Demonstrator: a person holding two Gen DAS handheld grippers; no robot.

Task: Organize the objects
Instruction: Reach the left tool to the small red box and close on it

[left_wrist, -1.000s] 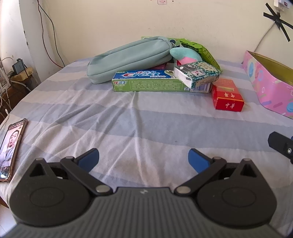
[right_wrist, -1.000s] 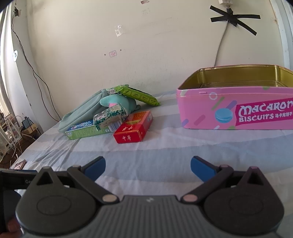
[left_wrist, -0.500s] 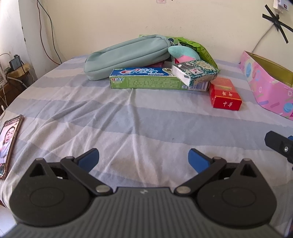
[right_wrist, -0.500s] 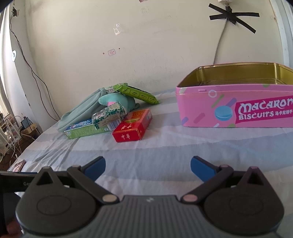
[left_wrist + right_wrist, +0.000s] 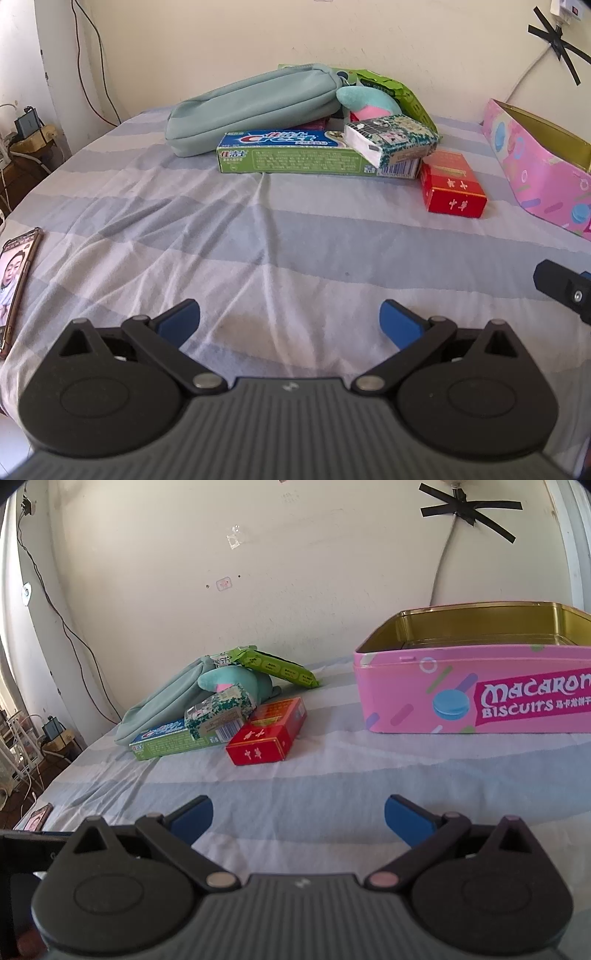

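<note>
while both grippers (image 5: 290, 319) (image 5: 298, 819) gape, nothing held

A cream wall (image 5: 295, 572) fills the twelve o'clock side of both views, marked by small bits of tape. Black tape strips (image 5: 469, 509) cross at one o'clock, pinning a white cable (image 5: 443, 561) that drops behind the bed. The bed sheet (image 5: 295, 240), striped pale blue and white, lies wrinkled in soft daylight. At nine o'clock a dark cord (image 5: 92, 62) runs down the wall toward cluttered shelving (image 5: 22, 746).
</note>
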